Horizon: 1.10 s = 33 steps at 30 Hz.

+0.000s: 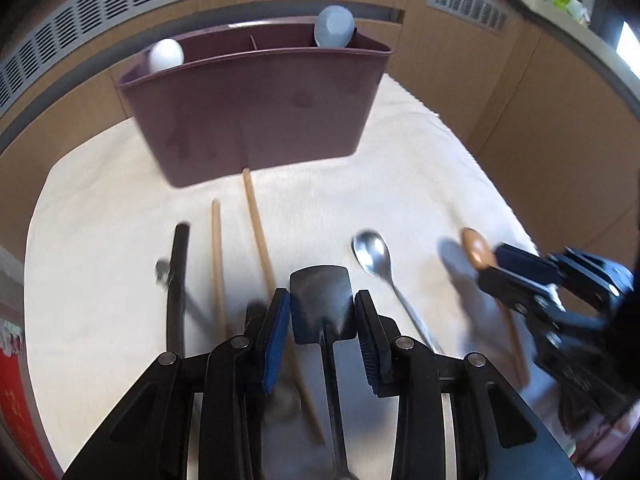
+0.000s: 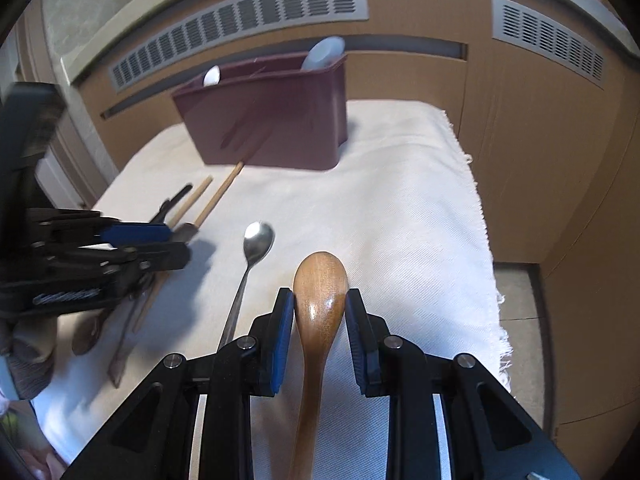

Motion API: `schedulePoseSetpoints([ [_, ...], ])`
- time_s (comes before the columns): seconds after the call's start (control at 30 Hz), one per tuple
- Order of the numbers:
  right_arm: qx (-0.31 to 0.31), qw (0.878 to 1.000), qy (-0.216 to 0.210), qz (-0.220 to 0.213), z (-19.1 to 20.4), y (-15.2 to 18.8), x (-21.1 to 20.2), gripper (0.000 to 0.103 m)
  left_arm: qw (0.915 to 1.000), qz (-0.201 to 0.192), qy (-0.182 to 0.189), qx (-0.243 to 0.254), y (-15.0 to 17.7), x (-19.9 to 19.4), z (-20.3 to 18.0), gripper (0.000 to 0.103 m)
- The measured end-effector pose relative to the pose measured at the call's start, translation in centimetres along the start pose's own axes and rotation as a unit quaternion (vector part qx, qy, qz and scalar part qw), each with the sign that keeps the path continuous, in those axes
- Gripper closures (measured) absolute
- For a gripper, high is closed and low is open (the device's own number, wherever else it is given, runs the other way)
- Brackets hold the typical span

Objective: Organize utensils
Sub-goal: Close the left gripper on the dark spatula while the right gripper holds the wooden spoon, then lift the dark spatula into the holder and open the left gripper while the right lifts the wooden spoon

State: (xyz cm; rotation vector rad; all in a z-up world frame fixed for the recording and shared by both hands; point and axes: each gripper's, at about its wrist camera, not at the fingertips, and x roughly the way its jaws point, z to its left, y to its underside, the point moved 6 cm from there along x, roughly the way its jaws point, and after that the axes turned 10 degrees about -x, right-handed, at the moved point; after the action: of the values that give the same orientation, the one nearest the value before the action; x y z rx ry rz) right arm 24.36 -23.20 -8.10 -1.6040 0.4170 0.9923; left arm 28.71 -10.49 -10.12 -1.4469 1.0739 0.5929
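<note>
The left gripper (image 1: 322, 312) has a black spatula (image 1: 322, 304) between its fingers — the blade sits in the gap with the pads close on either side, though whether they press it I cannot tell for sure; it looks held. The handle runs straight back under the gripper, so the long axis points ahead at the caddy (image 1: 256, 108).

The right gripper (image 2: 319, 316) flanks a wooden spoon (image 2: 320, 292) the same way, bowl forward, handle trailing back between the fingers, the pads just beside the bowl's edges. It too points roughly toward the caddy (image 2: 268, 120), which stands ahead and a little to its left.

Short of the caddy, on the white cloth (image 1: 400, 184) over the counter, lie a metal spoon (image 1: 372, 254), two chopsticks (image 1: 256, 224) and a black utensil (image 1: 178, 280), all lengthwise toward it. Two pale spoons (image 1: 334, 26) already stand inside.

Judging from this, both utensils need tipping upright — the left gripper is nearer the caddy's middle.
</note>
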Motion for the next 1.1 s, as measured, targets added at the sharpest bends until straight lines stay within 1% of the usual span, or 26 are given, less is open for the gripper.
schedulePoseSetpoints([
  [0.1,-0.011,0.999,0.019,0.024,0.6,0.2,0.6,0.078,1.0,0.0,0.008,0.004,1.4,-0.7,0.0,0.069],
  [0.27,-0.005,0.998,0.036,0.057,0.9,0.2,1.5,0.075,0.9998,0.011,0.018,-0.001,3.3,-0.5,0.5,0.069],
  [0.4,-0.005,0.995,0.053,0.081,1.1,0.1,2.5,0.072,0.9995,0.014,0.028,-0.013,4.2,-0.7,1.3,0.069],
  [0.5,-0.01,0.994,0.062,0.089,1.5,0.0,2.7,0.072,0.9992,0.015,0.033,-0.017,4.4,-0.8,1.6,0.069],
  [0.57,-0.016,0.994,0.061,0.088,1.6,-0.1,2.7,0.076,0.9991,0.016,0.035,-0.018,4.4,-0.9,1.7,0.069],
  [0.7,-0.025,0.995,0.061,0.081,1.9,-0.1,2.3,0.076,0.9991,0.019,0.034,-0.017,4.6,-1.0,1.9,0.069],
  [0.83,-0.028,0.995,0.07,0.066,1.8,-0.2,1.8,0.076,0.9995,0.025,0.016,-0.009,4.6,-0.7,1.9,0.069],
  [1.0,-0.026,0.996,0.069,0.044,1.7,-0.5,1.0,0.076,0.9994,0.027,-0.008,0.019,4.7,-0.6,1.4,0.068],
  [1.1,-0.021,0.997,0.067,0.024,1.6,-0.7,-0.1,0.076,0.9997,0.009,-0.015,0.019,4.7,-1.1,1.2,0.069],
])
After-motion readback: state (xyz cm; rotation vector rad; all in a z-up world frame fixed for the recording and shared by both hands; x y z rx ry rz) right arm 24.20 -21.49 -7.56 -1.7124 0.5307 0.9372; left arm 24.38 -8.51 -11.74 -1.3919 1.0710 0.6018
